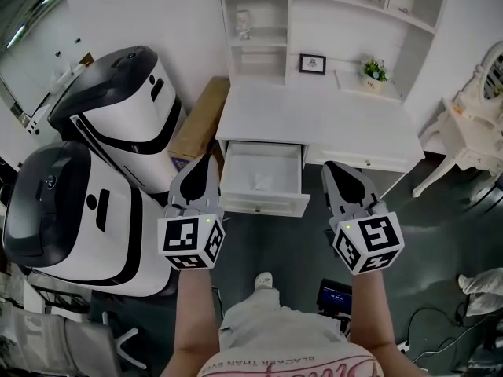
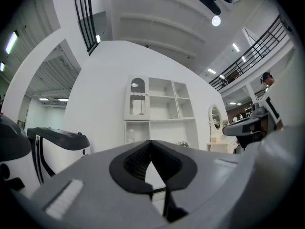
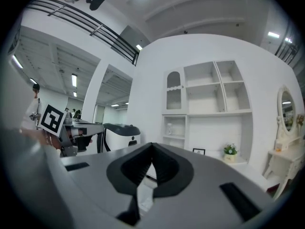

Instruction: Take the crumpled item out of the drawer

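The crumpled white item (image 1: 262, 181), probably tissue or paper, so light, soft and tearable, lies mid-floor in the open drawer (image 1: 264, 204); pinch a raised fold, as the left gripper (image 1: 207, 163) and right gripper (image 1: 335, 171) flank the drawer's near corners, jaws together, empty.

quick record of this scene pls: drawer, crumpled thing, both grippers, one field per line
drawer: open, pulled out of the white desk
crumpled item: white, lying inside the drawer, nothing touching it
left gripper: shut, empty, by the drawer's left side in the head view
right gripper: shut, empty, by the drawer's right side
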### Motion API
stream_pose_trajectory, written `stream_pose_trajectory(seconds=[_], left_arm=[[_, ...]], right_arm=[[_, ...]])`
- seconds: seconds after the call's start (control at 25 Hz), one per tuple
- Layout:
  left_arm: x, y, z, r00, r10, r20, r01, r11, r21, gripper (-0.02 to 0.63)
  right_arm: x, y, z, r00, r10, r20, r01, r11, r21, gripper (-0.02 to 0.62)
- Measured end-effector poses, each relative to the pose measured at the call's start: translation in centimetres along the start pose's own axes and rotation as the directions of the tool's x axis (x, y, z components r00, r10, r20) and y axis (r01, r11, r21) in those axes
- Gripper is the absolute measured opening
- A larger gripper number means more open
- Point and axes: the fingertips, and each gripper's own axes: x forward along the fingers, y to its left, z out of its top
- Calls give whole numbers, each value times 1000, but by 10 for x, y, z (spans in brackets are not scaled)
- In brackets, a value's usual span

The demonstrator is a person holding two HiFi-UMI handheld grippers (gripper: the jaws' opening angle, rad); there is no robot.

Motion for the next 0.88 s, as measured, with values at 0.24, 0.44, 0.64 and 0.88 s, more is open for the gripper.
stream_pose_trajectory(seconds=[0.24,0.44,0.64,0.88], left_arm=[[60,23,-14,997,-79,-17,78,997,-27,11],[91,28,-31,988,-151,-45,148,987,-63,15],[116,28,-42,977,-204,-57,196,972,-130,153],[146,23,-71,961,-239,-142,213,961,-174,198]], right_arm=[[56,-14,-5,999,-34,-30,34,999,1,6],[84,-28,-16,997,-62,-54,62,998,11,6],[105,-36,-22,996,-57,-68,58,998,9,6],[128,-62,-40,993,-63,-98,66,997,31,6]])
